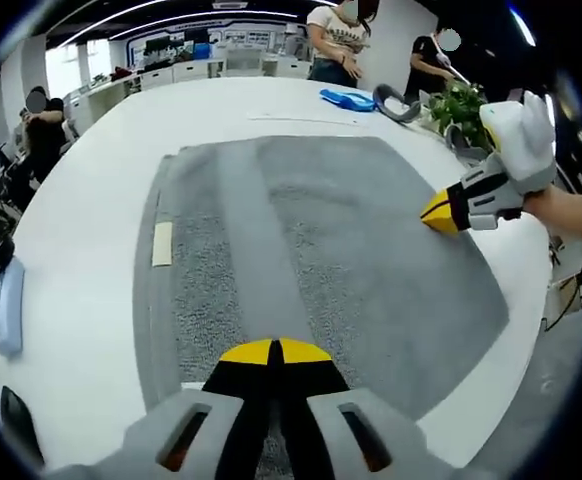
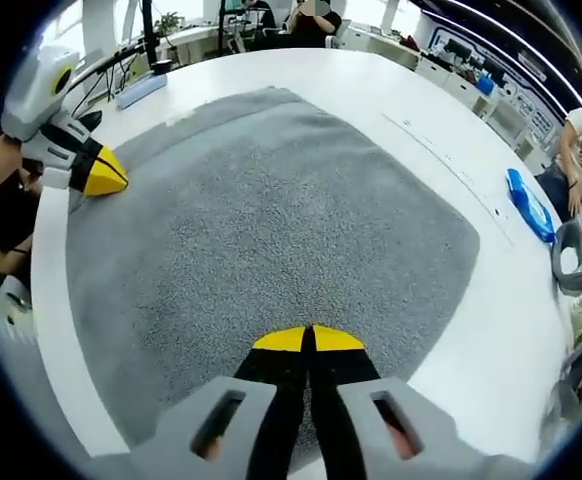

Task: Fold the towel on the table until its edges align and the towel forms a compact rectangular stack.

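Item: grey towel [image 1: 321,260], spread nearly flat on the white tabletop [image 1: 81,300], a folded band and a pale label [image 1: 162,243] along one side.

Left gripper [image 1: 274,352]: fingers pressed together at the towel's near edge; whether cloth was caught between them could not be told.

Right gripper [image 2: 308,340]: fingers likewise closed at an adjoining edge, grip on the cloth unclear.

Judged purpose: both stationed at the edges to lift for a first fold.

Nearby: a blue cloth [image 1: 347,98], a potted plant [image 1: 461,103].

both jaws pressed together: left gripper [image 1: 274,350] low, right gripper [image 2: 308,339] low, apparently gripping nothing visible.
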The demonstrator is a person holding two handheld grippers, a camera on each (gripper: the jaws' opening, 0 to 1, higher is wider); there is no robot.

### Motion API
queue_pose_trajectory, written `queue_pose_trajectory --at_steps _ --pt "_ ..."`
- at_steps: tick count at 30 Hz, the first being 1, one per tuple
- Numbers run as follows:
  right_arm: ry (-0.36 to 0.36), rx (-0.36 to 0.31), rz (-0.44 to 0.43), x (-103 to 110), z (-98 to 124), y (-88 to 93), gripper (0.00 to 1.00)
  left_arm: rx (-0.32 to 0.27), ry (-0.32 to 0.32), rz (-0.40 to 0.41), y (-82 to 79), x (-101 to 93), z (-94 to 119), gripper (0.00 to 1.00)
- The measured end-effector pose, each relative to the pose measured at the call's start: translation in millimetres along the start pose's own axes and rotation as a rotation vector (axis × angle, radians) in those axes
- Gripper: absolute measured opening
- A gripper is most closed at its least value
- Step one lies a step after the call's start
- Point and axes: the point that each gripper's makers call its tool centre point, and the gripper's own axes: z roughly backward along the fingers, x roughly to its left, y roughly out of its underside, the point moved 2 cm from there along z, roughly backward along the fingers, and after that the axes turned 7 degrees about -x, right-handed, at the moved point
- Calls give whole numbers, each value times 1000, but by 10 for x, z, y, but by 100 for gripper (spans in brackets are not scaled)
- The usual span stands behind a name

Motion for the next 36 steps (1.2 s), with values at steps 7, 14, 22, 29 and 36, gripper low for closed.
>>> queue_pose_trajectory --at_steps 7,14,22,29,36 --pt "-7 -13 3 -67 119 175 0 15 5 -14 6 -211 -25 0" --pt "-9 -13 13 -174 222 352 0 25 11 -19 0 -432 -62 0" --pt "-12 -8 26 -260 372 557 0 35 15 -55 -49 -656 -129 0" --pt "-7 -4 36 -372 507 750 0 62 27 -85 -122 -861 -215 0" --pt "4 -18 2 -498 581 893 0 84 31 -141 -202 -1024 -314 0"
